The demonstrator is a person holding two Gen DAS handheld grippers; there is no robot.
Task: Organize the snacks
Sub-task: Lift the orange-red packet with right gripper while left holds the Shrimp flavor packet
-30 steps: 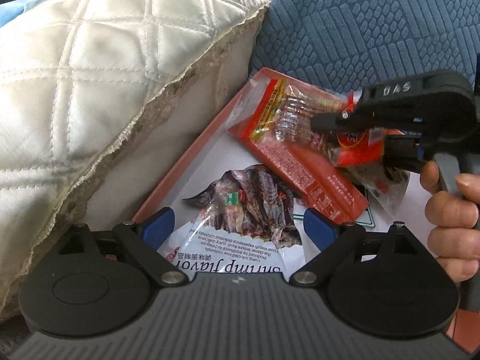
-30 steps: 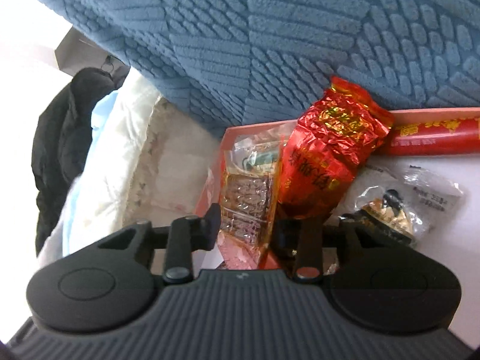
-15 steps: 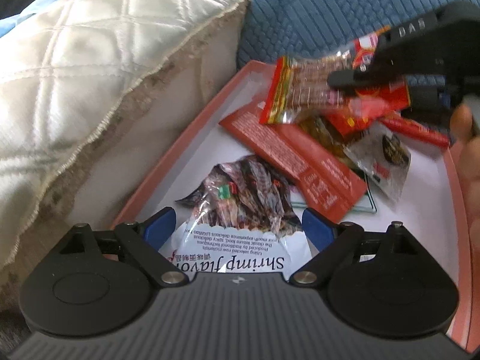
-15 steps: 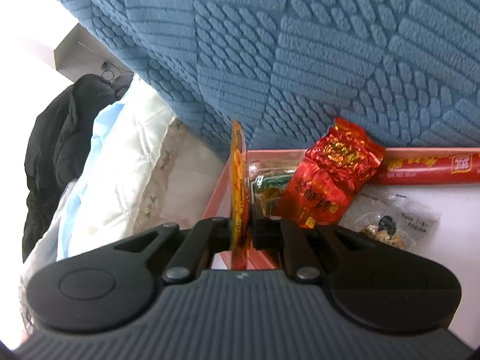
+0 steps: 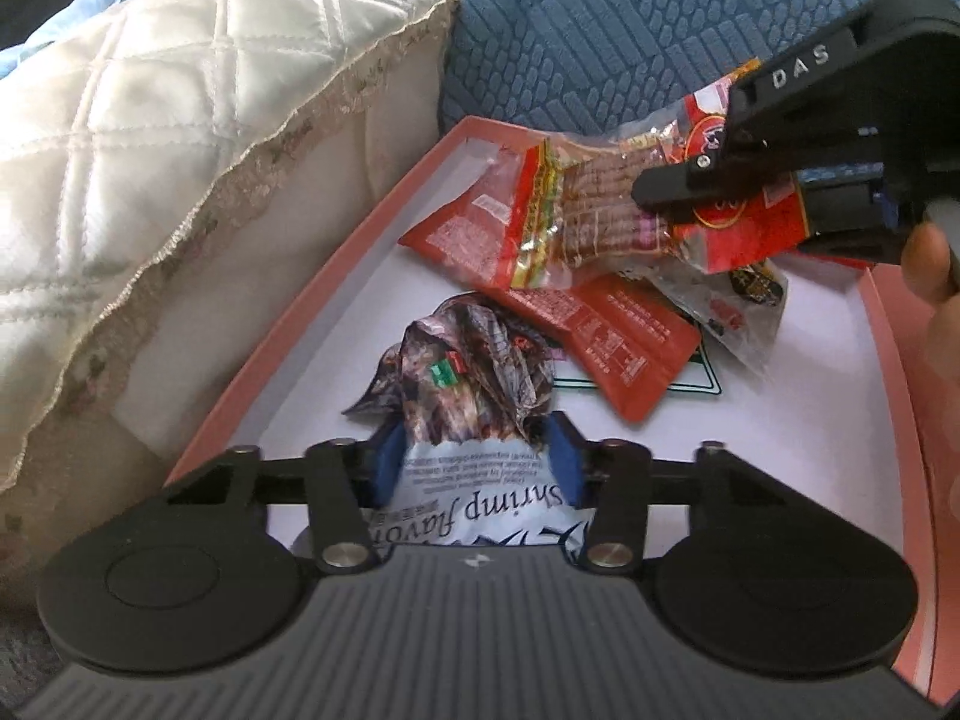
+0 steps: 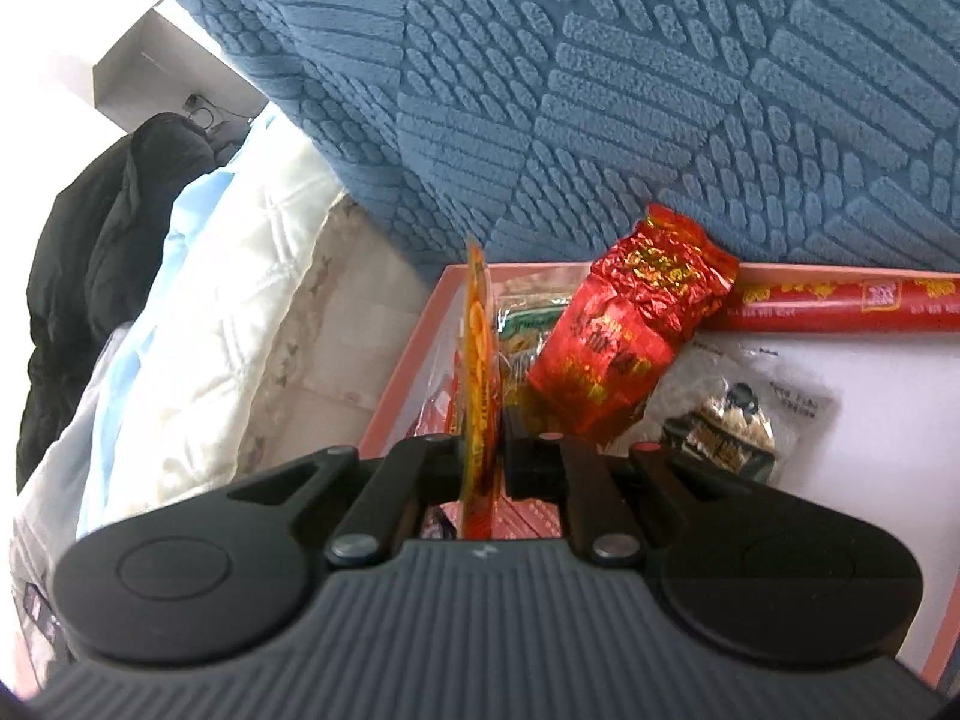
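A white tray with a pink rim (image 5: 336, 312) lies against the sofa and holds several snacks. My left gripper (image 5: 477, 459) is closing, and its blue pads (image 5: 390, 456) press both sides of the crumpled shrimp-flavour bag (image 5: 462, 378) near the tray's front. My right gripper (image 5: 660, 198) is shut on a clear red-and-yellow snack packet (image 5: 570, 210), held off the tray over a flat red packet (image 5: 612, 336). In the right wrist view that gripper (image 6: 495, 438) holds the same packet (image 6: 480, 354) edge-on.
A red foil bag (image 6: 630, 330), a long red tube (image 6: 840, 300) and a clear nut packet (image 6: 732, 414) lie along the tray's far side. A quilted cream cushion (image 5: 180, 138) borders the left, the blue sofa back (image 5: 600, 18) stands behind. A hand (image 5: 936, 264) grips the right tool.
The left jaws came in from wide open onto the shrimp bag and crumpled it. The right gripper shut on the clear packet and lifted it off the tray.
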